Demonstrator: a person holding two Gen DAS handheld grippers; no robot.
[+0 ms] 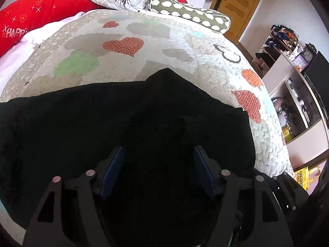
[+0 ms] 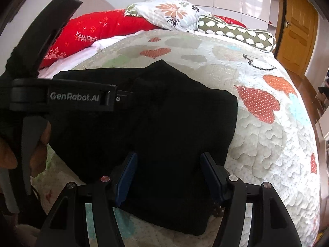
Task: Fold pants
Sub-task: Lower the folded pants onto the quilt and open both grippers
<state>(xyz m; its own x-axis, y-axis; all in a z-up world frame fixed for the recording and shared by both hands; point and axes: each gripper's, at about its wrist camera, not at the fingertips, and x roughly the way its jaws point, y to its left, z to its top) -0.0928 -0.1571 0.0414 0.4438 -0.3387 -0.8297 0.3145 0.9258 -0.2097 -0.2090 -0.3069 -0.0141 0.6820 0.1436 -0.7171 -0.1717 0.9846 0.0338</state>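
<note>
The black pants lie in a folded heap on the heart-patterned quilt. In the left wrist view my left gripper hovers low over the near part of the heap, jaws apart, its blue pads clear of the cloth. In the right wrist view the pants form a roughly square bundle with a peak at the far edge. My right gripper stands open over the bundle's near right part, with fabric lying flat beneath the gap. The left tool's black housing and a hand sit at the bundle's left side.
A red pillow, a floral pillow and a spotted bolster lie at the head of the bed. The quilt's right edge drops to the floor. A shelf unit and a wooden door stand to the right.
</note>
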